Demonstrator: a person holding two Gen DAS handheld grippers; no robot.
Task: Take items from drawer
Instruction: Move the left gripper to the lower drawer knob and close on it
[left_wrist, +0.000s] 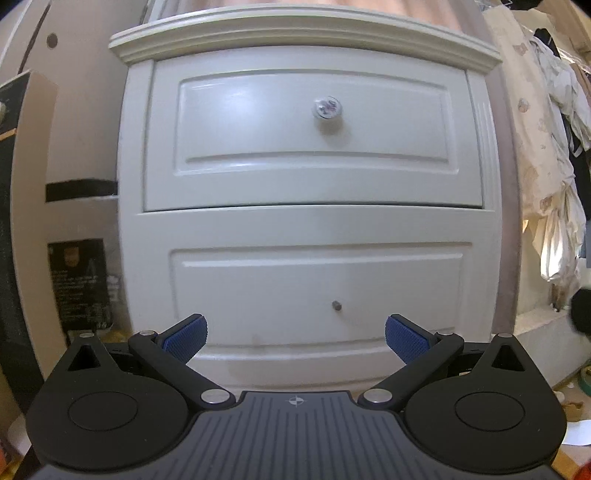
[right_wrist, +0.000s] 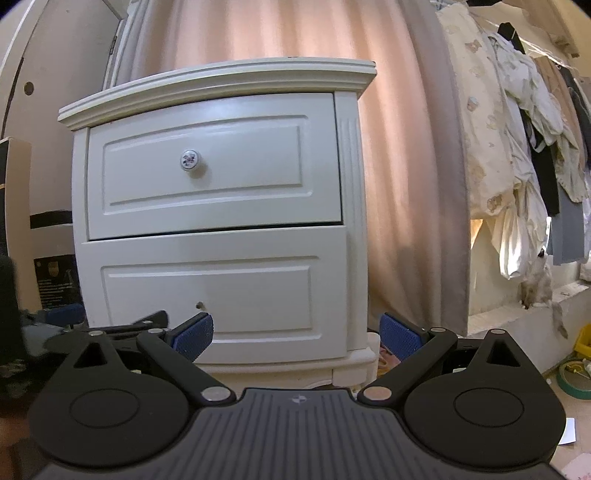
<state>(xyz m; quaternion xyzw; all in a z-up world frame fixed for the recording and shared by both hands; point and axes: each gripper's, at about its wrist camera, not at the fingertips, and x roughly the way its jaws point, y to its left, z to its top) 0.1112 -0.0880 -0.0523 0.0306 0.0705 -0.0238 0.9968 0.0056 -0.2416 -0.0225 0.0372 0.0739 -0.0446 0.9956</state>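
Note:
A white nightstand (left_wrist: 310, 225) (right_wrist: 218, 236) with two drawers faces me. The top drawer (left_wrist: 314, 136) (right_wrist: 210, 166) is shut and has a round patterned knob (left_wrist: 326, 108) (right_wrist: 190, 159). The bottom drawer (left_wrist: 317, 295) (right_wrist: 210, 291) is shut and has only a small bare stud (left_wrist: 336, 305) (right_wrist: 200, 305). My left gripper (left_wrist: 295, 334) is open and empty, low in front of the bottom drawer. My right gripper (right_wrist: 297, 336) is open and empty, further back and off to the nightstand's right corner. The left gripper shows at the left edge of the right wrist view (right_wrist: 122, 326).
A pink curtain (right_wrist: 406, 166) hangs behind the nightstand. Clothes (right_wrist: 524, 147) hang on a rack at the right. A box with black labels (left_wrist: 79, 284) stands left of the nightstand. A green tape roll (right_wrist: 574, 376) and paper lie on the floor at the right.

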